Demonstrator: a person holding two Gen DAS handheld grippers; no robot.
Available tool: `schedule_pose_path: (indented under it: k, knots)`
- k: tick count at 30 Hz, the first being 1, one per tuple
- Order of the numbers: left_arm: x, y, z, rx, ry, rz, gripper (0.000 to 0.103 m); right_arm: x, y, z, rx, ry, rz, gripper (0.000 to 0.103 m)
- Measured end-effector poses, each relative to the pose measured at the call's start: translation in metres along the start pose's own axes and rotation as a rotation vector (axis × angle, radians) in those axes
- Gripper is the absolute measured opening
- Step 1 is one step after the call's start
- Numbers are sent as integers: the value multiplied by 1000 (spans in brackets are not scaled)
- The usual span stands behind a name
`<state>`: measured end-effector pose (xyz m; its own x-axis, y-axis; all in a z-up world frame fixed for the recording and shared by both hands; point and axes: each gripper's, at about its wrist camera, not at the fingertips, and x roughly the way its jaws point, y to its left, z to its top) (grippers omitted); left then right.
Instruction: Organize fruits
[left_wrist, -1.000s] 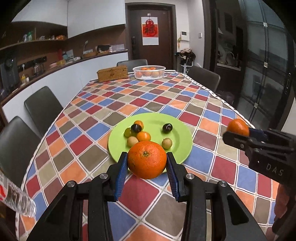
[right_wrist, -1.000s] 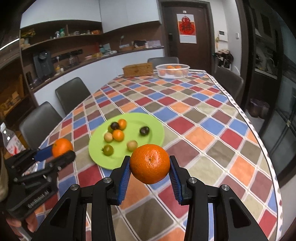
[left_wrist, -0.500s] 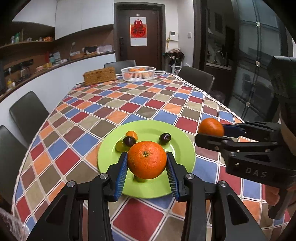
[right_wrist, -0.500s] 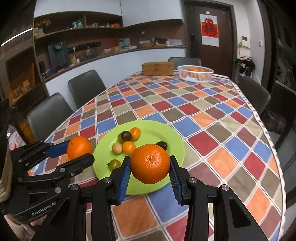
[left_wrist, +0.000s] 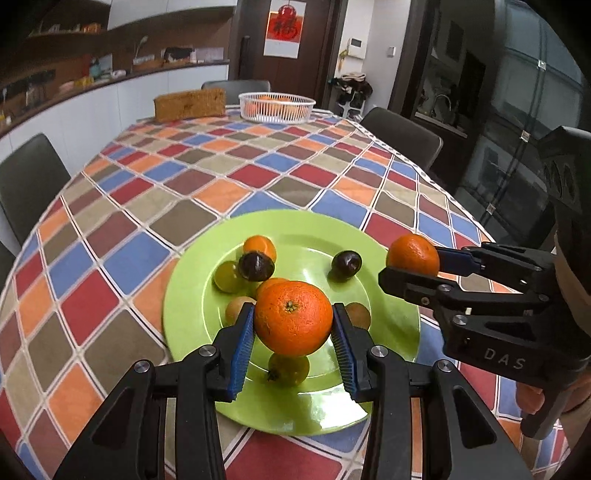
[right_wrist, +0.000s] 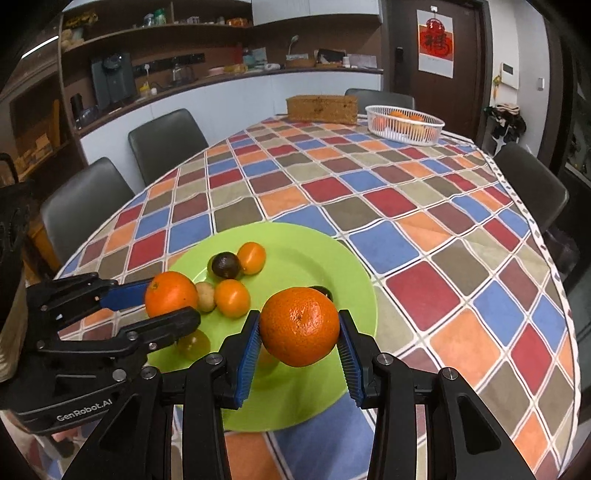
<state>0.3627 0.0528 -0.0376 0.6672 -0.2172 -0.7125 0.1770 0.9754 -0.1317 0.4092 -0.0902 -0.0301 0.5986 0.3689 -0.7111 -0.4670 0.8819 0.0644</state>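
Observation:
My left gripper (left_wrist: 293, 328) is shut on an orange (left_wrist: 293, 317) and holds it above the near part of a green plate (left_wrist: 391, 306). My right gripper (right_wrist: 298, 338) is shut on a second orange (right_wrist: 299, 326) above the same plate (right_wrist: 317, 258). Each gripper shows in the other's view: the right one (left_wrist: 413, 264) at the plate's right rim, the left one (right_wrist: 170, 301) over its left side. Several small fruits lie on the plate: dark ones (left_wrist: 256, 265), small orange ones (right_wrist: 252, 257), greenish and tan ones (left_wrist: 226, 276).
The plate sits on a table with a checkered cloth (left_wrist: 229, 166). At the far end stand a white basket of oranges (left_wrist: 276, 106) and a woven box (left_wrist: 190, 103). Grey chairs (right_wrist: 168, 142) line the sides. A counter with appliances runs along the left wall.
Both grippers have moved forward and inward with their oranges, from beside and short of the plate to over it. Both have stayed shut.

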Motion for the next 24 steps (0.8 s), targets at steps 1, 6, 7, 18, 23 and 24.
schedule_pose_path:
  k: [1,6,7,18,23,24]
  knots:
    - [2,0,-1,-1,3,0,40,3,-1,0,2,5,1,41]
    - [7,-1,0,9,17,5,41,19,-7,-1,29,44,19,41]
    - [6,-2,0,15,11,14,42,21,-8,-2,32,48,20,41]
    - [-32,-8,0,25,-61,119,55,-2,-10,-4,65,-6,-10,51]
    - [-69,-18,-6,21,-114,164,64,-35,-8,-13,92,-54,-43,59]
    - [-77,-20,-8,11,-121,164,67,-46,-6,-17,96,-69,-56,59]
